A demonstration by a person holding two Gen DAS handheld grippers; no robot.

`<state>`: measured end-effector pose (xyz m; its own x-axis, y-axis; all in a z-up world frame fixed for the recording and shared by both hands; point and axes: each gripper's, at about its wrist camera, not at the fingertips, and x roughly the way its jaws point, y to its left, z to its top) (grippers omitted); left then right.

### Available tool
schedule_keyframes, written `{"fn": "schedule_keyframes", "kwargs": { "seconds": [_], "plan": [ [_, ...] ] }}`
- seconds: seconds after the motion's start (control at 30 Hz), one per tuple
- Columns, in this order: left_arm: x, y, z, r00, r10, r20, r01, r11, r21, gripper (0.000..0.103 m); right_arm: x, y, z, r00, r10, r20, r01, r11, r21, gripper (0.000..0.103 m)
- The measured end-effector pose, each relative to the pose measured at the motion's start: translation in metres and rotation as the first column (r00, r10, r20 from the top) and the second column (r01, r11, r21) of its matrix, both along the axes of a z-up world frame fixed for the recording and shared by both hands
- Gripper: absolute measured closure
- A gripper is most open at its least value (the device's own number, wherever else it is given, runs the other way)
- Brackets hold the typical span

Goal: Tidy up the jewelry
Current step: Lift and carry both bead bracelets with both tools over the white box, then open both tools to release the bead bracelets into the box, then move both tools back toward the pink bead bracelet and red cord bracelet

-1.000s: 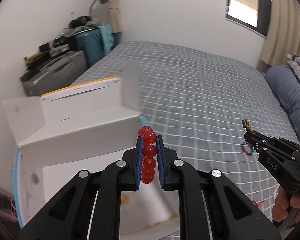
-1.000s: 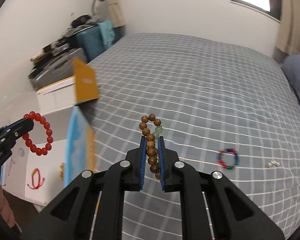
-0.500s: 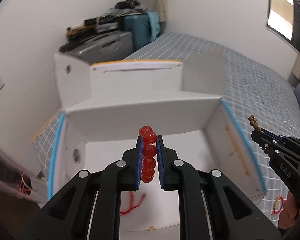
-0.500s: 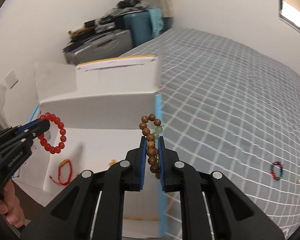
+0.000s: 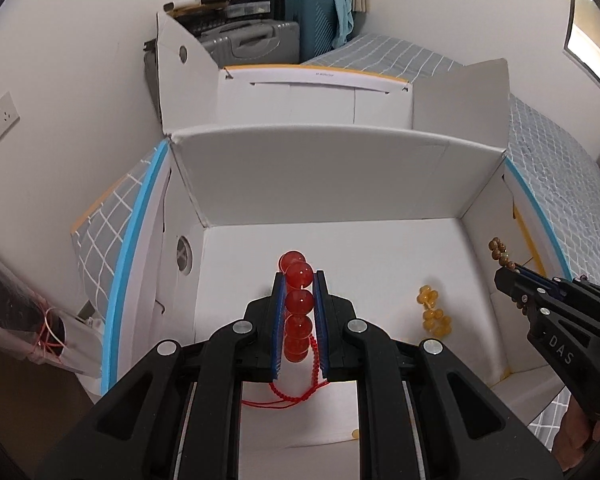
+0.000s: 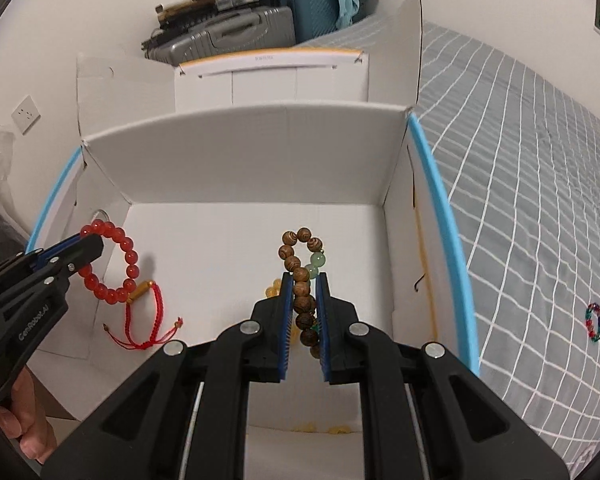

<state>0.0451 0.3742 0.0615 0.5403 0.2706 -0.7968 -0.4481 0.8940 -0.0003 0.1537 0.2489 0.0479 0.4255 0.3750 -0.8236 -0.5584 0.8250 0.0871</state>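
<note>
My left gripper (image 5: pixel 299 276) is shut on a red bead bracelet (image 5: pixel 298 304), which hangs above the floor of an open white cardboard box (image 5: pixel 324 176). The same gripper (image 6: pixel 96 242) and its red bracelet (image 6: pixel 118 264) show at the left of the right wrist view. Over the box's right half, my right gripper (image 6: pixel 304 278) is shut on a brown wooden bead bracelet (image 6: pixel 302 276) that has one pale green bead. From the left wrist view this gripper (image 5: pixel 504 274) enters at the right. A red cord bracelet (image 6: pixel 146 316) and a yellow bead bracelet (image 5: pixel 434 312) lie on the box floor.
The box (image 6: pixel 260 152) stands on a grey checked bedspread (image 6: pixel 540 200) beside the white wall. A multicoloured bead bracelet (image 6: pixel 594 320) lies on the bed to the right of the box. Suitcases (image 5: pixel 260 40) are stacked behind. A hand (image 6: pixel 24 416) holds the left gripper.
Both grippers have swung left from over the bedspread to above the open box and dropped lower, each still shut on its bracelet. The box floor and the jewelry on it have come into view.
</note>
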Motion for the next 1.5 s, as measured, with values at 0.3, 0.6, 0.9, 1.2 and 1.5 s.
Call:
{"fn": "schedule_keyframes", "kwargs": {
  "seconds": [0.3, 0.6, 0.9, 1.2, 1.5],
  "plan": [
    [0.002, 0.001, -0.011, 1.0, -0.002, -0.026, 0.001, 1.0, -0.012, 0.09, 0.004, 0.005, -0.009, 0.999, -0.001, -0.035, 0.0, 1.0, -0.022, 0.092],
    [0.002, 0.002, -0.01, 0.999, 0.014, -0.032, -0.015, 1.0, -0.026, 0.088, 0.001, 0.007, -0.012, 0.998, 0.002, -0.059, -0.004, 1.0, -0.022, 0.087],
    [-0.015, -0.008, 0.026, 0.997, 0.034, 0.068, -0.035, 0.999, 0.017, 0.036, -0.016, -0.018, 0.034, 0.998, -0.011, 0.057, 0.008, 0.999, 0.047, 0.024],
    [-0.006, -0.085, 0.056, 0.978, -0.12, 0.171, 0.116, 0.993, 0.033, 0.006, -0.022, -0.131, 0.072, 0.959, -0.179, 0.221, 0.171, 0.984, 0.056, 0.007],
    [0.034, -0.204, 0.018, 0.924, -0.357, 0.134, 0.36, 0.933, 0.001, 0.006, -0.026, -0.297, 0.04, 0.891, -0.406, 0.203, 0.412, 0.911, 0.009, 0.007]
  ]
}}
